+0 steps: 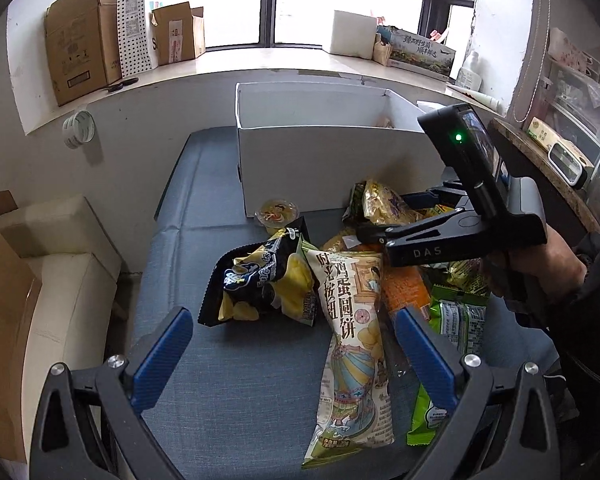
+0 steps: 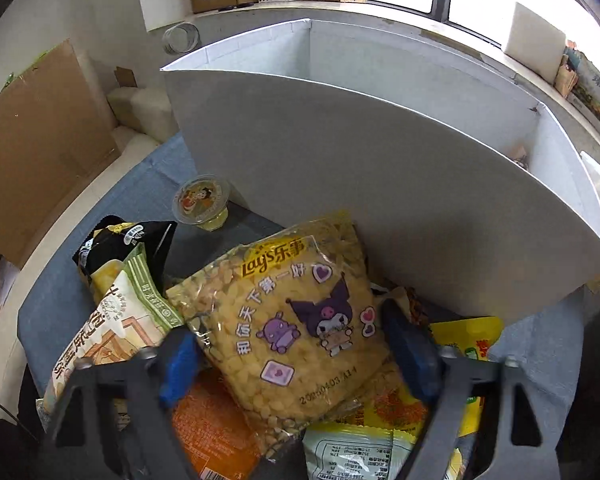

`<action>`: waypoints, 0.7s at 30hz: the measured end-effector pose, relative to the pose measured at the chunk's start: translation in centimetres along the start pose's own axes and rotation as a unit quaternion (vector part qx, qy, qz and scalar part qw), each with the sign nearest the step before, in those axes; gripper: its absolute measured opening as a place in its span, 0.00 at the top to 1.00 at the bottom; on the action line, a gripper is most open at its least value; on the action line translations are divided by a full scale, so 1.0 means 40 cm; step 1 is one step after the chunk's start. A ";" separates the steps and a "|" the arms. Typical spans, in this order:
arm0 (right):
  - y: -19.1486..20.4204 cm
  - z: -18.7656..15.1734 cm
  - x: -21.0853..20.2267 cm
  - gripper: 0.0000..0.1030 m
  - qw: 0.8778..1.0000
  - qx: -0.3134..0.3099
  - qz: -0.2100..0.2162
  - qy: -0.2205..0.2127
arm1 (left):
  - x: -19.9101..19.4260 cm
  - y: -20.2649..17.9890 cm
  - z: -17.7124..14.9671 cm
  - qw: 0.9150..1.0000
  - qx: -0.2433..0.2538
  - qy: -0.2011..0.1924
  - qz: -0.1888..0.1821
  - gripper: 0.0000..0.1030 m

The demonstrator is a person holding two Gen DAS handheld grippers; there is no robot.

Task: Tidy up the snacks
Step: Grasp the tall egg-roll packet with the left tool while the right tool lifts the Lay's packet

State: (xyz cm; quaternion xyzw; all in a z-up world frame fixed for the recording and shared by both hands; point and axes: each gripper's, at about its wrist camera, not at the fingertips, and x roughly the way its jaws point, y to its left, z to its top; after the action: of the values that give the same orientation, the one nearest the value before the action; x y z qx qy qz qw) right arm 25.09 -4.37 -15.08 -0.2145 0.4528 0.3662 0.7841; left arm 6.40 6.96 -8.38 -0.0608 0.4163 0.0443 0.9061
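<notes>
A pile of snack bags lies on a blue cloth [image 1: 228,384] in front of a white box [image 1: 320,168]. My left gripper [image 1: 296,356] is open above the cloth, its fingers either side of a long cream egg-biscuit bag [image 1: 350,344]; a black and yellow chip bag [image 1: 260,284] lies just beyond. My right gripper [image 2: 296,364] is wide open, its fingers either side of a yellow Lay's bag [image 2: 296,328] on top of the pile, not clamped. In the left wrist view the right gripper [image 1: 404,216] reaches over that bag [image 1: 380,204].
A small jelly cup [image 2: 202,200] stands by the white box's [image 2: 380,184] front wall. Orange [image 2: 216,428] and green [image 1: 456,320] packets lie in the pile. Cardboard boxes [image 1: 80,40] stand on the windowsill; cream cushions [image 1: 60,264] and cardboard on the left; a shelf at right.
</notes>
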 end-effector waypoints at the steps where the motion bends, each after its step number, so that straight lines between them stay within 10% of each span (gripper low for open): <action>1: -0.003 -0.002 -0.007 0.25 1.000 0.004 -0.012 -0.004 | 0.002 -0.002 0.000 1.000 0.002 0.001 0.000 0.00; 21: -0.051 -0.190 -0.406 0.26 0.971 0.164 0.001 -0.172 | 0.098 -0.140 -0.008 0.997 0.050 0.050 -0.028 0.00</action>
State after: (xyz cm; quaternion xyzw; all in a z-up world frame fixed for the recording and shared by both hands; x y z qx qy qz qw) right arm 17.23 -16.93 -4.76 -0.0160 0.3656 0.3193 0.8741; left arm 9.45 1.51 -11.16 -0.0294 0.4612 -0.0045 0.8868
